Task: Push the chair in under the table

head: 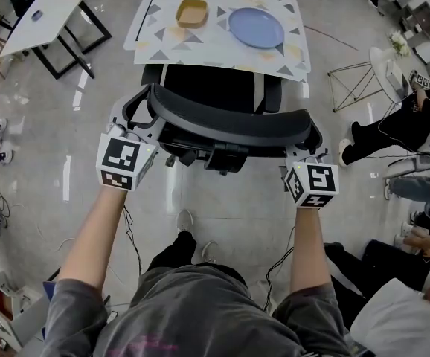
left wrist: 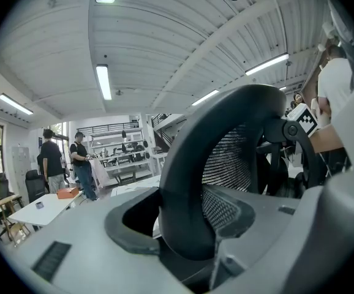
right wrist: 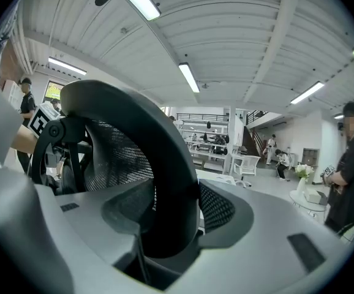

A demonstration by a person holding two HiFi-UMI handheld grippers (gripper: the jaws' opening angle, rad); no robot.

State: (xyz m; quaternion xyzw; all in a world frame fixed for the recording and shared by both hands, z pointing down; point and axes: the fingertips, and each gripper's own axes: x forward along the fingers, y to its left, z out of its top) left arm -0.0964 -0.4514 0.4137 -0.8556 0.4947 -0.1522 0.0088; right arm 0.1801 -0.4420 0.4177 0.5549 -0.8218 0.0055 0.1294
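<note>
A black office chair (head: 228, 124) with a mesh back stands in front of the white patterned table (head: 213, 50); its seat is partly under the table's near edge. My left gripper (head: 135, 130) is shut on the left end of the curved backrest rim (left wrist: 183, 176). My right gripper (head: 305, 153) is shut on the right end of the same rim (right wrist: 168, 176). In both gripper views the thick black rim fills the gap between the grey jaws, with mesh behind it.
A yellow bowl (head: 192, 13) and a blue plate (head: 256, 27) lie on the table. Another white table (head: 51, 13) stands at the far left, a wire-frame side table (head: 358, 80) at the right. People sit along the right edge (head: 405, 125). My feet (head: 186, 221) are behind the chair.
</note>
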